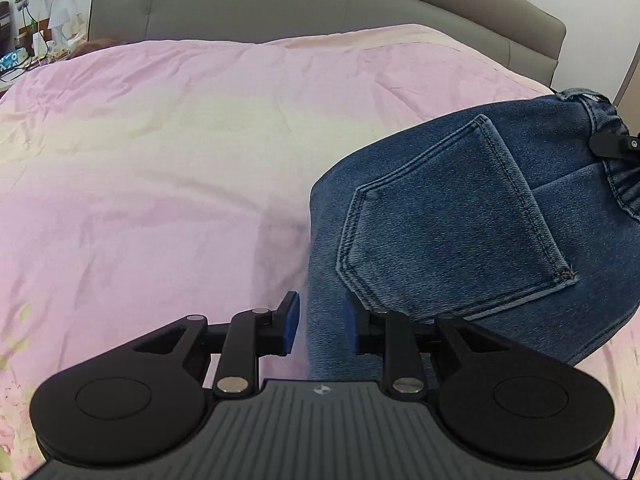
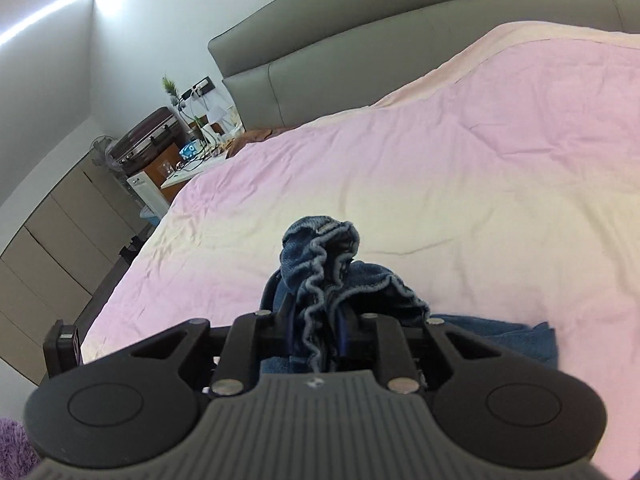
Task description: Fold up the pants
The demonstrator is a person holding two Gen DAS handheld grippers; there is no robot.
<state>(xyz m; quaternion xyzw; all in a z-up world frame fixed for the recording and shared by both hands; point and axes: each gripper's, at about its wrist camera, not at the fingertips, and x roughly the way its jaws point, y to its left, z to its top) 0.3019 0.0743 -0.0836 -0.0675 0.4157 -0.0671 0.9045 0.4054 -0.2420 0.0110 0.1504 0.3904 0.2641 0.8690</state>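
Blue denim pants (image 1: 472, 216) lie on the pink bedspread at the right of the left wrist view, back pocket (image 1: 452, 216) facing up. My left gripper (image 1: 320, 330) is open, its blue-padded fingers straddling the pants' left edge without gripping it. My right gripper (image 2: 316, 332) is shut on the bunched elastic waistband (image 2: 320, 256) of the pants, which sticks up between its fingers. The right gripper also shows at the far right edge of the left wrist view (image 1: 612, 146), at the waistband.
The pink bedspread (image 1: 160, 160) covers the wide bed. A grey padded headboard (image 1: 320, 0) stands behind it. A cluttered bedside table (image 2: 188, 160), a suitcase (image 2: 144, 140) and beige cabinets (image 2: 60, 232) stand to the left of the bed.
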